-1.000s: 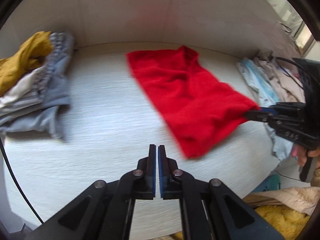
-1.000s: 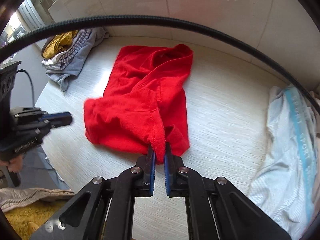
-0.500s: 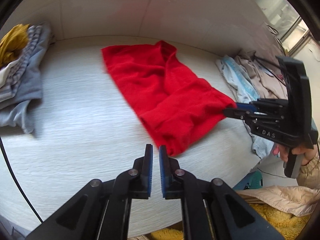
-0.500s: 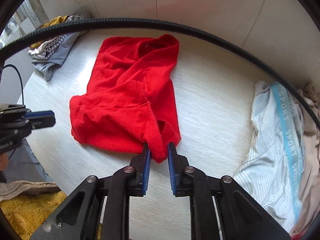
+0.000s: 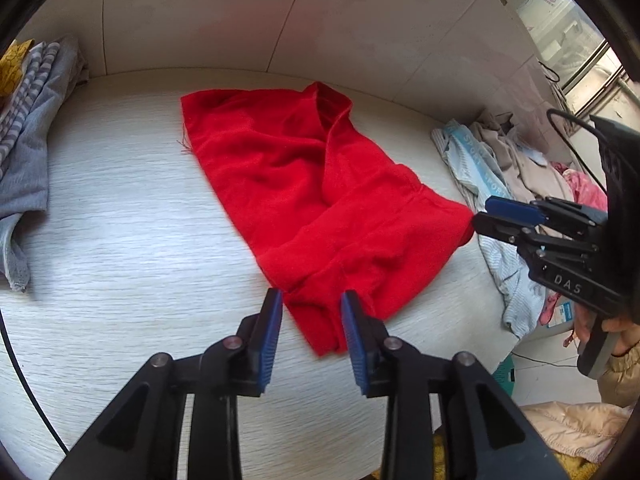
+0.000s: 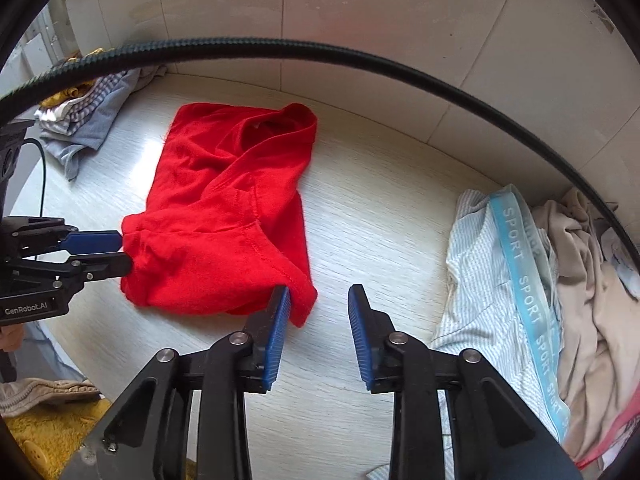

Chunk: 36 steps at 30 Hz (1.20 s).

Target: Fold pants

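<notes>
Red pants (image 5: 320, 184) lie crumpled and partly folded on the pale wood-grain table (image 5: 120, 240). My left gripper (image 5: 310, 294) is at their near corner. Its jaws are opening, and the cloth corner lies between the pads without being pinched. In the right wrist view the pants (image 6: 224, 208) spread to the left of my right gripper (image 6: 318, 292). Its jaws are opening too; the hem corner only brushes the left pad and the gap is bare. Each gripper shows in the other's view: the right gripper (image 5: 482, 213) and the left gripper (image 6: 125, 251) stand at opposite corners.
A pile of grey, striped and yellow clothes (image 5: 28, 148) lies at the table's left end. Light striped and beige clothes (image 6: 512, 280) are heaped at the right end. A black cable (image 6: 320, 46) arcs across the right wrist view. A wall closes the far side.
The left gripper came down to the pants' near corner and opened around it. The right gripper, which pinched the hem, has opened and let the cloth go.
</notes>
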Motion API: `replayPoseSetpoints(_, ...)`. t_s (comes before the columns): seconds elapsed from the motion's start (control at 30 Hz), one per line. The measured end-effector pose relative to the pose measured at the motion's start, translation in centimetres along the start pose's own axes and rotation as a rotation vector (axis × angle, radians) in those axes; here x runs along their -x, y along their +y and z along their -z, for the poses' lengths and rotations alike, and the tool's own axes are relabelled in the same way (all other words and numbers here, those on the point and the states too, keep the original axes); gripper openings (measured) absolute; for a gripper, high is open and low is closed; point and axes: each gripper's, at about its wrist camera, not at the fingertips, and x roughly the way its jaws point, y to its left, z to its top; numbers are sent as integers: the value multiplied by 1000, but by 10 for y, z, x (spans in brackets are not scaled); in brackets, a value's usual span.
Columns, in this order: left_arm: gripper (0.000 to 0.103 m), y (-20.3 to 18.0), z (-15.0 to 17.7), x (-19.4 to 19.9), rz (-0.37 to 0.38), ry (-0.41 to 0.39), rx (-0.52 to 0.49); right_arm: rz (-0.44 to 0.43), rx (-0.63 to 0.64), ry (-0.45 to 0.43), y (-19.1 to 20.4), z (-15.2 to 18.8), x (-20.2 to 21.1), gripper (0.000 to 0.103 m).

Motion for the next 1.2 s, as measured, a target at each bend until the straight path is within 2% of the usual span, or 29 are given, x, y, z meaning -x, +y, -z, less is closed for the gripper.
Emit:
replayPoseSetpoints(0.17,37,8,0,1,45,-10,37,-75,-6,-9,6,0,2,31)
replayPoseSetpoints(0.33,38,11,-4,0,129,-25,74,-173,16,-21,25,-4,-10,31)
replayPoseSetpoints(0.53,38,-2,-4,5,232,-35,39,-154,42,30,39,-14,-49,31)
replayPoseSetpoints(0.63,38,-10,-3,2,226,-17,2,-148,51,28,42,-19,-56,31)
replayPoseSetpoints(0.77,38,-6,1,-1,150,-6,-11,-146,53,38,42,-21,-59,31)
replayPoseSetpoints(0.83,38,-1,1,-4,141,-1,7,-141,61,36,44,-20,-58,31)
replayPoseSetpoints(0.97,38,8,0,-10,213,15,36,-134,76,33,46,-20,-60,31)
replayPoseSetpoints(1.07,38,6,-7,-12,295,-15,65,-142,58,43,47,-22,-61,31)
replayPoseSetpoints(1.2,35,3,-10,-18,299,14,23,-151,35,46,44,-23,-63,31)
